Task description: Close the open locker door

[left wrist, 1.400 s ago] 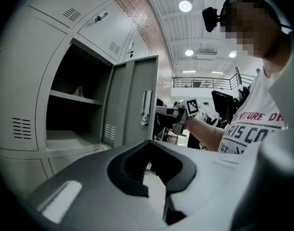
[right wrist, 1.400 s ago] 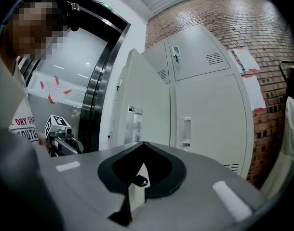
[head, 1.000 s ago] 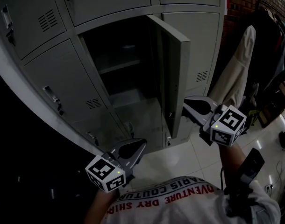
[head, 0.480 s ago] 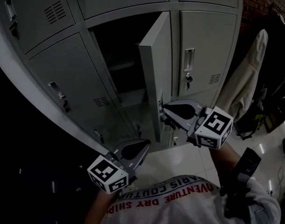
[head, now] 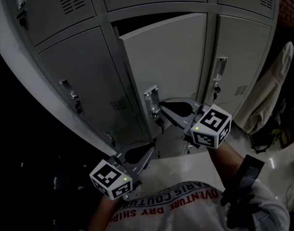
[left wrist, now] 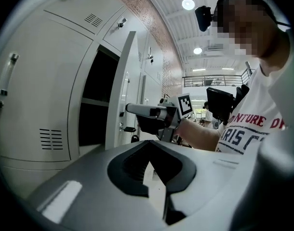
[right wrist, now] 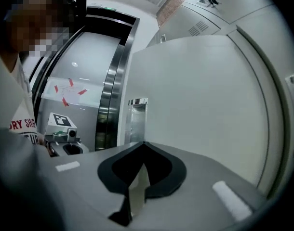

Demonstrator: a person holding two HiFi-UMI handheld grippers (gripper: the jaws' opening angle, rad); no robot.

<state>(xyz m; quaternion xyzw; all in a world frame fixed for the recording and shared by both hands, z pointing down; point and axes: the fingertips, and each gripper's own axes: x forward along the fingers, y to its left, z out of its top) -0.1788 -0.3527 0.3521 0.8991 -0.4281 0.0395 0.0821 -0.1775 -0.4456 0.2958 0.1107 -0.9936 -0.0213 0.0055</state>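
The grey locker door (head: 171, 57) stands almost shut, with a dark slit left along its top and left edge. My right gripper (head: 162, 105) is shut, its tips at the door's face right beside the metal handle plate (head: 151, 100). The right gripper view shows the door face (right wrist: 200, 100) and the handle recess (right wrist: 136, 119) just past the closed jaws. My left gripper (head: 149, 148) hangs lower, shut and empty, apart from the lockers. From the left gripper view the door (left wrist: 120, 90) is ajar over a dark opening (left wrist: 96, 105).
Closed lockers (head: 82, 76) surround the door on all sides. A pale coat (head: 274, 90) hangs at the right over a glossy tiled floor (head: 185, 170). Lift doors (right wrist: 111, 95) show in the right gripper view.
The door has swung from wide open to nearly shut. My right gripper moved left with it, staying by its handle edge. The left gripper has hardly moved.
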